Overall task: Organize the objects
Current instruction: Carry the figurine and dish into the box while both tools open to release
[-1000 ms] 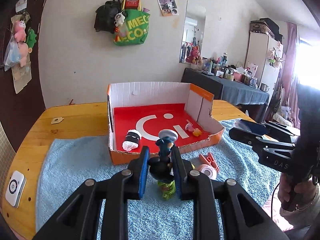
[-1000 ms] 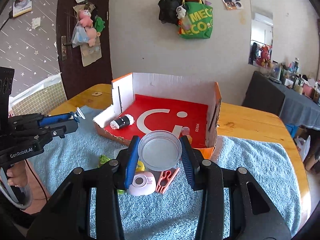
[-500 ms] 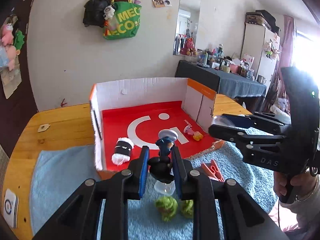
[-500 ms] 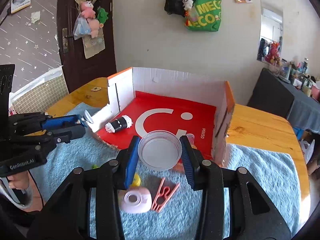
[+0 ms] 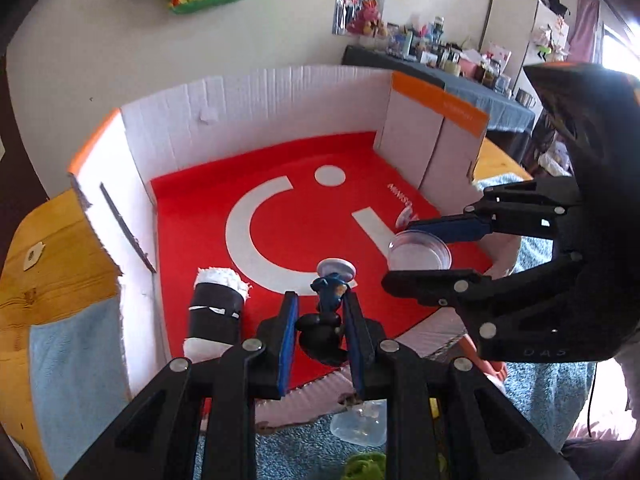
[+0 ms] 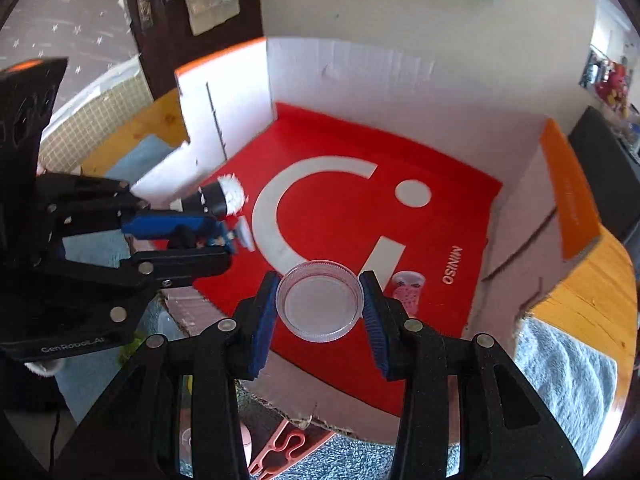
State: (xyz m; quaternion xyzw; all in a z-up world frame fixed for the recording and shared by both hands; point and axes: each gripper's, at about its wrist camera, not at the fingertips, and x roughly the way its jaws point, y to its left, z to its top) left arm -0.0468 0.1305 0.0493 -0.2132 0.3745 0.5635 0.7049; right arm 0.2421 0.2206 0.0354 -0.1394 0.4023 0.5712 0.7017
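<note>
An open cardboard box (image 5: 256,108) (image 6: 348,68) with a red floor fills both views. My left gripper (image 5: 320,312) (image 6: 224,236) is shut on a small blue and black figurine (image 5: 326,320) with a white cap, held over the box's front part. To its right, my right gripper (image 6: 320,300) (image 5: 420,246) is shut on a clear round plastic lid (image 6: 320,300) (image 5: 418,250), also over the red floor. A black roll with white ends (image 5: 216,312) (image 6: 220,198) lies in the box at the left. A small pink toy (image 6: 408,292) lies near the right wall.
The box stands on a light blue towel (image 5: 72,380) (image 6: 568,384) over a wooden table (image 5: 48,264). In front of the box lie a clear cup (image 5: 360,426), green fuzzy things (image 5: 366,466) and a pink clothes peg (image 6: 280,452).
Both grippers have moved forward and down, from above the towel to over the box's red floor, each keeping its grip. The box now looms much larger.
</note>
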